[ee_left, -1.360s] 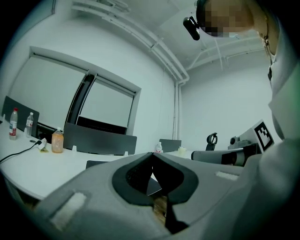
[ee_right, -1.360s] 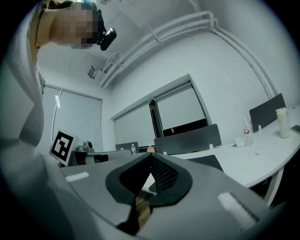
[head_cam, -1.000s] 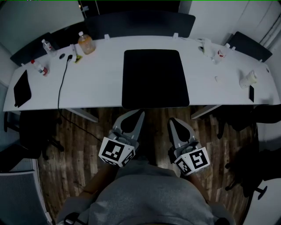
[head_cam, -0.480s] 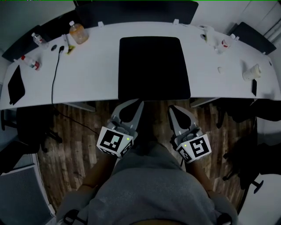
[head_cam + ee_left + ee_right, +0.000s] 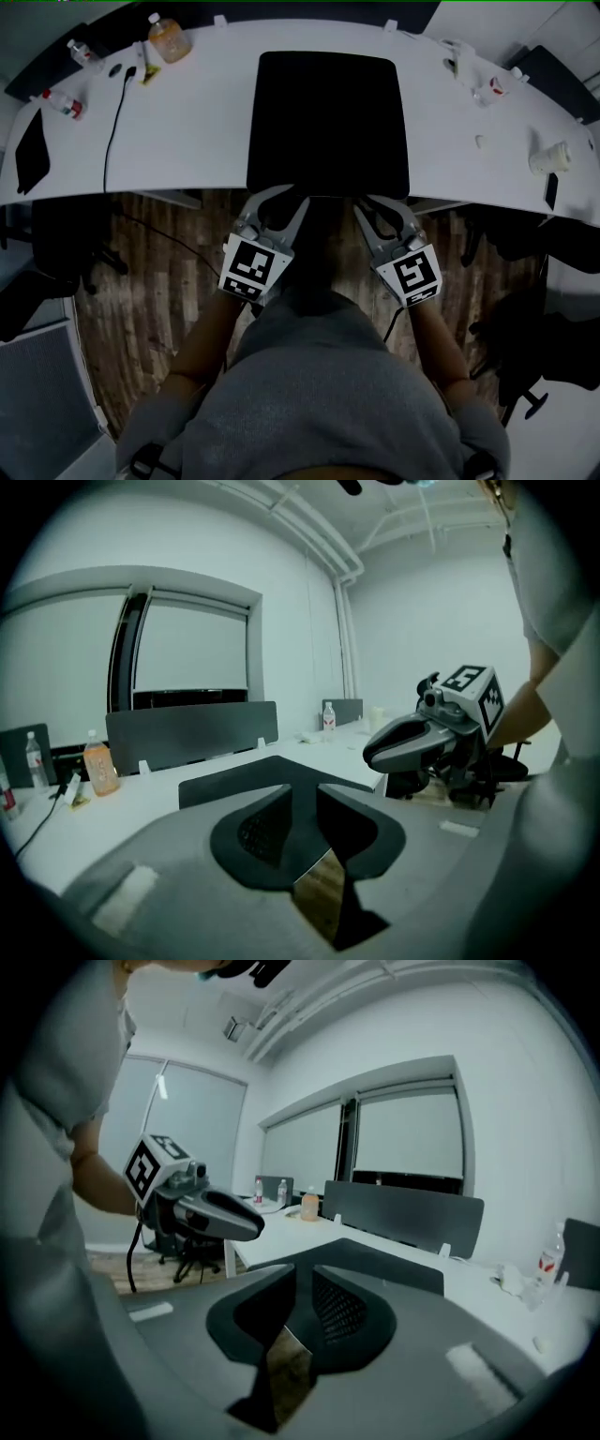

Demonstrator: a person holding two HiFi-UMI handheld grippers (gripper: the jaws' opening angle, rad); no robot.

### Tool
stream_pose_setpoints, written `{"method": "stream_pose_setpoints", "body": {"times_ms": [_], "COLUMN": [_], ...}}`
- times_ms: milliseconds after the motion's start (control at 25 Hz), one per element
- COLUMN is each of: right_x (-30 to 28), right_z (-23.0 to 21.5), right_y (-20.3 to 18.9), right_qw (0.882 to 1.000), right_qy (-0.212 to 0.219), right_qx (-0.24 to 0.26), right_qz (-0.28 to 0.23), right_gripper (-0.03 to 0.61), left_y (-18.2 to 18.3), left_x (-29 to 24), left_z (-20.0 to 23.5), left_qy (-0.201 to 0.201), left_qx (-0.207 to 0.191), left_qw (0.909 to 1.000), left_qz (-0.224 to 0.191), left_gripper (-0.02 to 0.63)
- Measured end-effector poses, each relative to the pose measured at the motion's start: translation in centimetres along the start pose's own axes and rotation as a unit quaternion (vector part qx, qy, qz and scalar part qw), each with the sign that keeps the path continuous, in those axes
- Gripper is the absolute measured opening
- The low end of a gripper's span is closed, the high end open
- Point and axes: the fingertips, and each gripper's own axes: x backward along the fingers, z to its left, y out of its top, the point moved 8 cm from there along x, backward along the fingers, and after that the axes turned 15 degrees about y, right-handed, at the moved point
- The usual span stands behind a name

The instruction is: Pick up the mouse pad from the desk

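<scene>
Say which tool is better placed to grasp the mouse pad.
Left, barely: the left tool sits closer to the near edge of the mouse pad than the right tool. Both tools' jaws have just been opening, empty.

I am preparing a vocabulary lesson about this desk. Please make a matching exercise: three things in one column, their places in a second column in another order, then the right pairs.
Things
1. mouse pad
2. bottle of orange drink
3. white cup

Places on the desk
a. right end
b. far edge, left part
c. middle, reaching the near edge

Pairs: 1-c, 2-b, 3-a
</scene>
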Motion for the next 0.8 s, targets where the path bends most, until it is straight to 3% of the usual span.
{"method": "stream_pose_setpoints", "body": {"times_ms": [120,240,400,520,800], "right_x": [-1.2,-2.4,-4.3,-5.7,-7.5], "right_z": [-0.7,-1.2,-1.3,-1.5,-2.2], "right_y": [-1.5,-4.0,-7.0,-8.7,-12.4], "right_qw": [0.997,0.988,0.964,0.946,0.919], "right_qy": [0.016,0.019,0.016,0.007,0.004], "right_qx": [0.050,0.092,0.178,0.222,0.256], "right_qz": [0.053,0.119,0.195,0.235,0.300], "right_gripper": [0.062,0.102,0.132,0.145,0.183], "left_y": [-1.2,-2.9,-5.3,-6.5,-8.9], "left_x": [-1.2,-2.5,-4.2,-4.9,-6.6], "left_z": [-0.5,-0.9,-1.4,-2.0,-3.2], "left_qy": [-0.006,-0.008,-0.009,-0.013,-0.006], "left_qx": [-0.070,-0.143,-0.229,-0.261,-0.334], "left_qw": [0.9971,0.9883,0.9696,0.9592,0.9317], "left_qz": [0.031,0.052,0.086,0.107,0.142], "left_gripper": [0.130,0.169,0.198,0.199,0.219]}}
